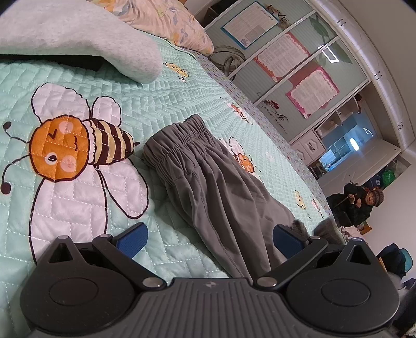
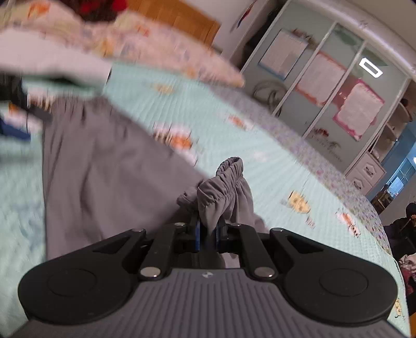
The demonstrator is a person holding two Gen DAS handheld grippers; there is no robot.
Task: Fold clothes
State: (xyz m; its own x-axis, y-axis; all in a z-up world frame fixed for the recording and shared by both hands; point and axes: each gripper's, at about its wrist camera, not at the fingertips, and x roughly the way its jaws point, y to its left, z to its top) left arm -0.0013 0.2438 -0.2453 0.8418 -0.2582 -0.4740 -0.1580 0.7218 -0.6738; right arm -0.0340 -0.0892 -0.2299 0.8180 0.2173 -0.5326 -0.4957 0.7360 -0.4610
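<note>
Grey trousers (image 1: 208, 176) lay on a mint quilted bedspread (image 1: 169, 104) w/ cartoon bee prints. Fabric was thin, matte and mid-grey, w/ long soft creases running lengthwise. The gathered elastic waistband (image 1: 179, 137) sat at the far end in the left wrist view, bunched into tight ruching, beside the big bee print (image 1: 78, 145) on its left. The legs ran from there toward the near right, passing between the left gripper's fingers.

Left gripper (image 1: 208, 240) stood wide open, blue pads well apart, w/ the trouser leg lying between them; the pads weren't pressing on it. The right pad (image 1: 286, 241) was at the leg's right edge; contact couldn't be told.

Right gripper (image 2: 208, 234) was nearly closed, its jaws pinched on the elastic cuff (image 2: 228, 179) end of the trousers. The cuff stuck up past the fingertips, puckered and folded over, lifted off the bedspread. The rest of the grey cloth spread to the left and far side in that view, which was motion-blurred.

A pale green fleece blanket (image 1: 78, 33) and a floral pillow (image 1: 166, 20) lay at the far end of the bed. A wardrobe (image 1: 299, 65) w/ glass doors and stuck-on paper sheets stood at the far right. A person (image 1: 361, 205) in dark clothes and a knit hat sat past the bed's right edge.
</note>
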